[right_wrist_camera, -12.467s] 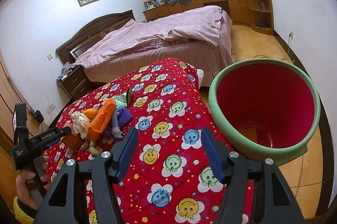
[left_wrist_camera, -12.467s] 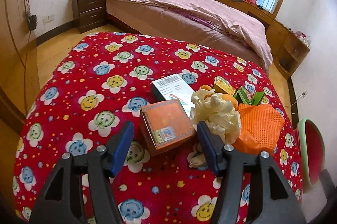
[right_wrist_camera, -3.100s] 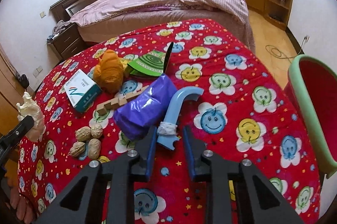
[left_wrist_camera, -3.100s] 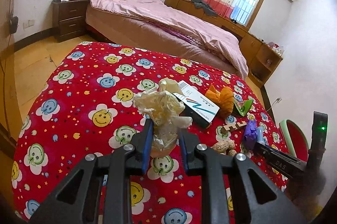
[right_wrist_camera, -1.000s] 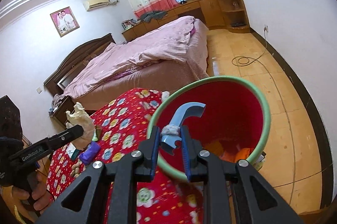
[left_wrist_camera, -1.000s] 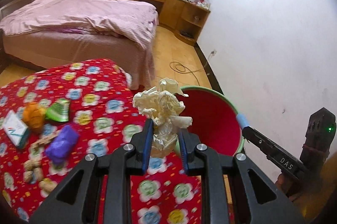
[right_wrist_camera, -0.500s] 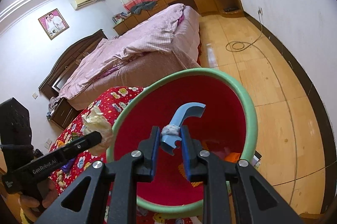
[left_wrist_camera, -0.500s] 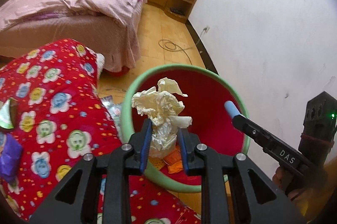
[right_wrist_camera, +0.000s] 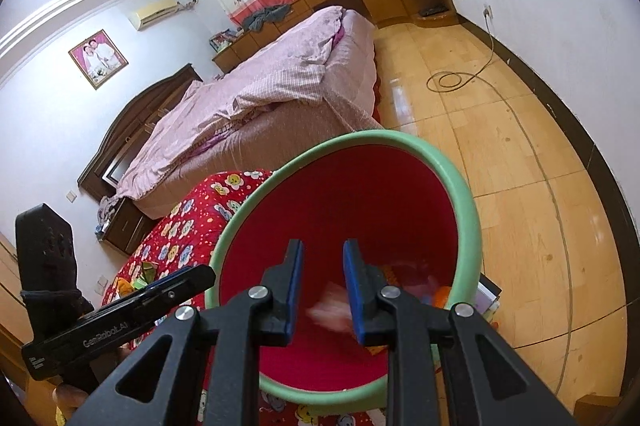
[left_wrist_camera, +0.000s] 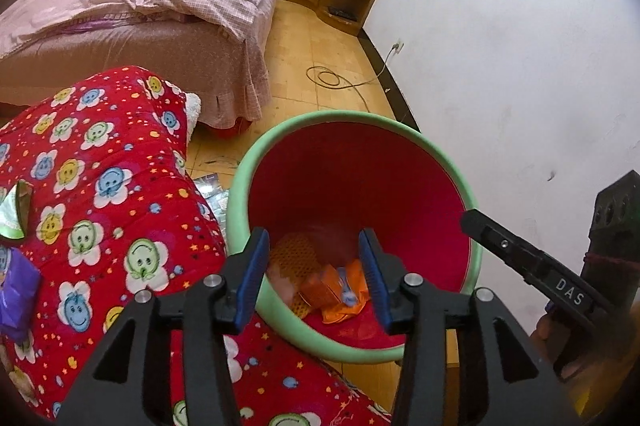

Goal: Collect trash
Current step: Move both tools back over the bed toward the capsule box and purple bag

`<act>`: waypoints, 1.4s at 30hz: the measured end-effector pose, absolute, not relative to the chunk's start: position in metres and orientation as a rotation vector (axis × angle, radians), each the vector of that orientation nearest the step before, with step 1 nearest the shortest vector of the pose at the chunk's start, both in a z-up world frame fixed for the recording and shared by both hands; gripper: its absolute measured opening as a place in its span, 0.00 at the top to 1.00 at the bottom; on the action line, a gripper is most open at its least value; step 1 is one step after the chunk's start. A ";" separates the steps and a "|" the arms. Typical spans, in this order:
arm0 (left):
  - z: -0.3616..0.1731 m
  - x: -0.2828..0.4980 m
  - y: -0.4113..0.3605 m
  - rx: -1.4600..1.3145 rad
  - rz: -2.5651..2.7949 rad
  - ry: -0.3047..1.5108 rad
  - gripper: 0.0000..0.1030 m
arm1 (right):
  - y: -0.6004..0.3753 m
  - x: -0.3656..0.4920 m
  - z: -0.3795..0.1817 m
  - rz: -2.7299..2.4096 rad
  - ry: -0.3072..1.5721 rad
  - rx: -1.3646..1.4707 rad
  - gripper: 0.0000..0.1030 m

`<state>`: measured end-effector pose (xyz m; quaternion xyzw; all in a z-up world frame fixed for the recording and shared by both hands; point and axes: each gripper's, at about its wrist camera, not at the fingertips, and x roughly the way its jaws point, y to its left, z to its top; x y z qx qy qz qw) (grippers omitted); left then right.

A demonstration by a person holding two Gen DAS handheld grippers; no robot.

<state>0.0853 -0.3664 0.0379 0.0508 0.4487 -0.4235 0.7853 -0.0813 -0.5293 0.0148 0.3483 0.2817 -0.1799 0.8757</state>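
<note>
Fingers of my left gripper are spreading apart above the green-rimmed red bin, nothing between them. My right gripper hangs over the same bin, pads parted and empty. Orange trash lies at the bottom, partly blurred. The red flowered bench sits just beside.

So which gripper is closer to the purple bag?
Left. The left gripper, fingers opening and empty, is over the bin's blanket side, nearer the purple bag; the right gripper is across the bin.
</note>
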 end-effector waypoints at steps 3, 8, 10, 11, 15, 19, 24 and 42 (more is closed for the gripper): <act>0.043 0.083 -0.359 0.110 -0.911 0.954 0.55 | -0.524 -0.088 0.019 -0.382 0.571 0.727 0.77; 0.051 0.080 -0.337 0.089 -0.894 0.934 0.55 | -0.513 -0.095 0.026 -0.391 0.557 0.726 0.73; 0.053 0.080 -0.327 0.080 -0.881 0.933 0.55 | -0.508 -0.097 0.029 -0.395 0.553 0.724 0.71; 0.055 0.079 -0.321 0.074 -0.875 0.932 0.55 | -0.504 -0.098 0.030 -0.398 0.554 0.722 0.70; 0.061 0.078 -0.297 0.046 -0.842 0.923 0.55 | -0.494 -0.100 0.035 -0.395 0.550 0.718 0.66; 0.067 0.077 -0.269 0.035 -0.791 0.903 0.55 | -0.479 -0.101 0.043 -0.385 0.544 0.709 0.61; 0.071 0.081 -0.237 0.011 -0.733 0.895 0.55 | -0.458 -0.098 0.050 -0.362 0.551 0.697 0.54; 0.057 0.139 -0.151 -0.063 -0.569 0.918 0.55 | -0.401 -0.055 0.055 -0.275 0.613 0.660 0.45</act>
